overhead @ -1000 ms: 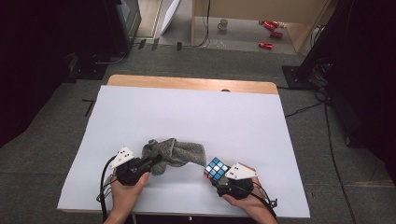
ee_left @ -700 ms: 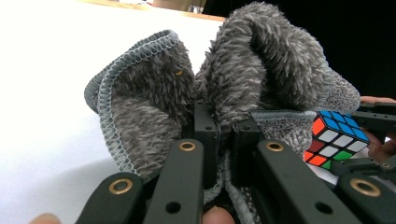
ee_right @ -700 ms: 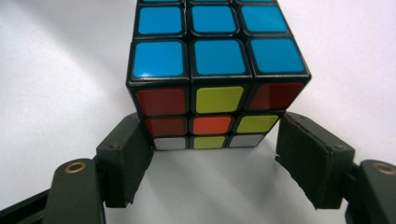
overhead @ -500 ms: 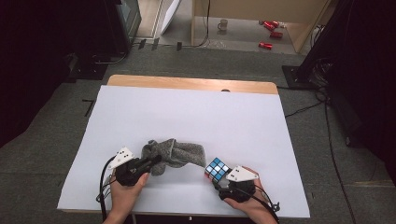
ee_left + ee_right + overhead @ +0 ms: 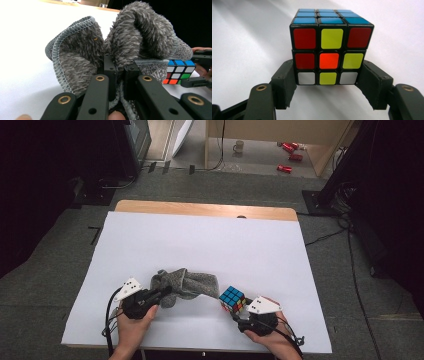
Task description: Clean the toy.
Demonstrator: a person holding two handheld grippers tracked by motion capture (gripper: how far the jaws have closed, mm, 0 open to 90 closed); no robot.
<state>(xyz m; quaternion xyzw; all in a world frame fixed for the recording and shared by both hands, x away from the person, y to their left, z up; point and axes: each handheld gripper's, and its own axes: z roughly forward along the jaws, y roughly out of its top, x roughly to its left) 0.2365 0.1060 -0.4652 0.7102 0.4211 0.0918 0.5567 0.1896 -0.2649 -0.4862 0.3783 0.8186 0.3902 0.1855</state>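
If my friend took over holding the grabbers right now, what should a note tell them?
Left gripper: jaws shut on the grey cloth, bunched up at the near left of the white table.
Right gripper: jaws shut on the bottom layer of the puzzle cube, blue side up, just right of the cloth.
Done: both things are gripped.
Left: probably bringing the cube and the cloth together, perhaps to wrap or wipe it; that is only a guess. Keep both grips firm.
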